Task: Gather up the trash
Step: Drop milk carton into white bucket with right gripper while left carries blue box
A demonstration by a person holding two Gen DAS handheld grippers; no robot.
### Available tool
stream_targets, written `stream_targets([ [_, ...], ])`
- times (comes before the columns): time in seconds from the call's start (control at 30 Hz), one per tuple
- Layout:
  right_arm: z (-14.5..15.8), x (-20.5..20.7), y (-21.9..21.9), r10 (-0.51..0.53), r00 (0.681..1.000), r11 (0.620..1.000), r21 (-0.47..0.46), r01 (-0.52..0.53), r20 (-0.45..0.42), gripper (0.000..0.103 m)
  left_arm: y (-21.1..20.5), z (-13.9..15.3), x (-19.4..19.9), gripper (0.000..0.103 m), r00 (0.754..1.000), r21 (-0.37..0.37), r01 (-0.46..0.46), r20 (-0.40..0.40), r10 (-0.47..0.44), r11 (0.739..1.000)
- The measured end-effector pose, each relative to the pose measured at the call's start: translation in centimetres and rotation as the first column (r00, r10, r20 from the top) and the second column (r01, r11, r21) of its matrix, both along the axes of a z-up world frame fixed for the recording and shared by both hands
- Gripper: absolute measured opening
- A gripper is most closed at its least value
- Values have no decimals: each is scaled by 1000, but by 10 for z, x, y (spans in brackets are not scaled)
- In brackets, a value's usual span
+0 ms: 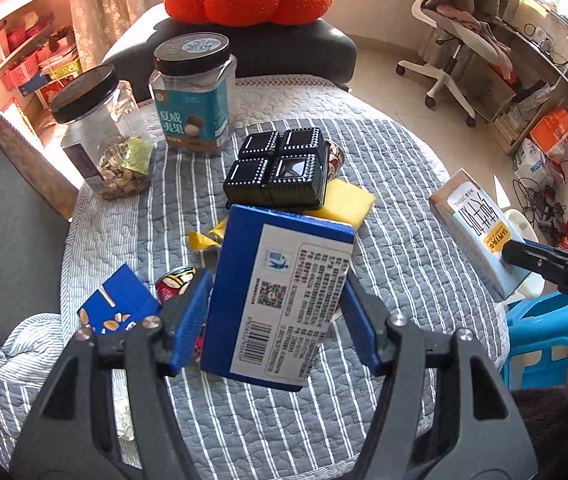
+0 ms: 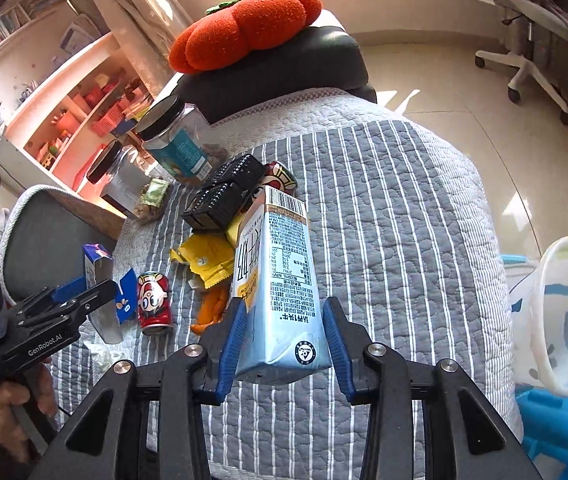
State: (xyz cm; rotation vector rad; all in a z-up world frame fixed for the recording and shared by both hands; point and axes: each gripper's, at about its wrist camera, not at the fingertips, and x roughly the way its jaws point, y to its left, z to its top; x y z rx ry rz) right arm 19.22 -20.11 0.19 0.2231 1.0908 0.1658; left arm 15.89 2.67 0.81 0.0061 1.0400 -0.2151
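Above the middle of the striped quilt (image 1: 384,216), the left tongs (image 1: 277,316) clamp a blue carton (image 1: 284,300), lifted clear. Toward the quilt's right edge the right tongs (image 2: 281,344) grip a pale-blue milk carton (image 2: 279,280). Below lie yellow wrappers (image 2: 203,258), a red can (image 2: 155,300), black trays (image 1: 279,168). Two jars (image 1: 191,96) stand at the far-left edge.

Both wrist views look steeply down from close above the striped quilt (image 1: 384,240), each along its own blue fingers. They share the jars (image 1: 191,92), black tray (image 1: 279,168) and orange cushion (image 2: 243,28); each view also catches the other gripper at its edge.
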Motion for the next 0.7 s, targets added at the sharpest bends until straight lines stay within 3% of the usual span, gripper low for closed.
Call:
stream_targets([
  [0.37,5,-50,-127,-238,971,971,-44,237,-22,40,-110,3,4,65,988,-26,155,19,-154,988],
  [0.7,-21,-74,-217,-415,903,910,-80,408,-114,40,-175,-10,7,65,974,-34,227,6,-227,973],
])
